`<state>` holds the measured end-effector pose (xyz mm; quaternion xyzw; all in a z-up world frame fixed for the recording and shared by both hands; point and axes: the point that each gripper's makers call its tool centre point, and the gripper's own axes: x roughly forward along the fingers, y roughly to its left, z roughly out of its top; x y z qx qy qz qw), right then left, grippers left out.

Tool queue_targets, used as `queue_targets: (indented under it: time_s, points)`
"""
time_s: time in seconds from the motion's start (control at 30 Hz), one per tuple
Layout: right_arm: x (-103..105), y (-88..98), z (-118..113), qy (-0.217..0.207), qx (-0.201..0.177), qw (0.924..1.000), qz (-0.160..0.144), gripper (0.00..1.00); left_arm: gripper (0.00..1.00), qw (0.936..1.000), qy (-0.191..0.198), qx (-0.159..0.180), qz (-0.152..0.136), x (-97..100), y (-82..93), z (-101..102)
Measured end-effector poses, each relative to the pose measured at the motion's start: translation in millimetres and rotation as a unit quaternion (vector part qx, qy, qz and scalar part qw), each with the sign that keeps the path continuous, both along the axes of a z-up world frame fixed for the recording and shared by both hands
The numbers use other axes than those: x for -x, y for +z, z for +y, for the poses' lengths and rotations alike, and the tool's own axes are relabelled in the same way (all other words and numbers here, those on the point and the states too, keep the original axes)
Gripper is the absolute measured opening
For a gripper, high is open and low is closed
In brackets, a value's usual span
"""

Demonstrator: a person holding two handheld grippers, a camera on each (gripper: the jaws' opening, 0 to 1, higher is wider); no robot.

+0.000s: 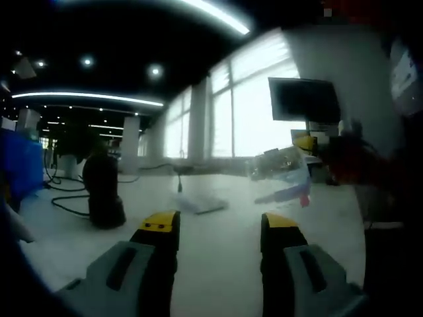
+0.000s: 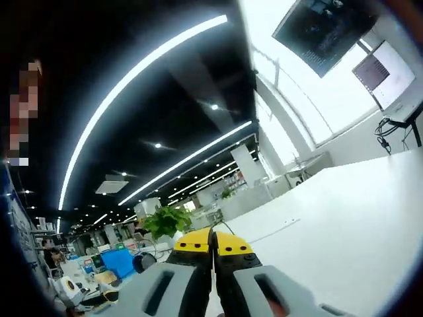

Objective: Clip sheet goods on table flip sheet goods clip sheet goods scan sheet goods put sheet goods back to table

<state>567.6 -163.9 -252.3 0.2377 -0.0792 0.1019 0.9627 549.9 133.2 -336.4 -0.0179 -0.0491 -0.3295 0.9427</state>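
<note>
The left gripper (image 1: 219,228) stands wide, jaws apart and empty over the white table (image 1: 218,264). The right gripper (image 2: 212,246) is pinched tight, tips touching; whether anything thin sits between them I cannot tell. The sheet (image 1: 284,173) hangs blurred in the air at the right of the left gripper view. It looks light, limp and slick, so it is best gripped by an edge.
</note>
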Motion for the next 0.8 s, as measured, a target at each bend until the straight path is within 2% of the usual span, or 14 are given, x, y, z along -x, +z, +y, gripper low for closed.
queue_targets:
  time_s: [0.27, 0.53, 0.67, 0.8]
  points:
    - [5.2, -6.9, -21.1, -0.033, -0.03, 0.999, -0.007, 0.0, 0.41, 1.0, 0.0, -0.001, 0.0, 0.0, 0.0, -0.1]
    - [7.8, -24.4, -51.1, -0.078, -0.063, 0.995, 0.003, 0.0, 0.41, 1.0, 0.0, -0.005, -0.001, -0.2, -1.0, -0.8]
    - [7.2, -47.6, -71.9, -0.093, -0.135, 0.9859, 0.033, 0.0, 0.41, 1.0, -0.001, -0.008, -0.001, -0.1, -1.5, -1.7]
    - [7.3, -75.4, -84.9, -0.107, -0.201, 0.9716, 0.064, 0.0, 0.41, 1.0, -0.001, -0.009, 0.0, -0.2, -2.1, -2.0]
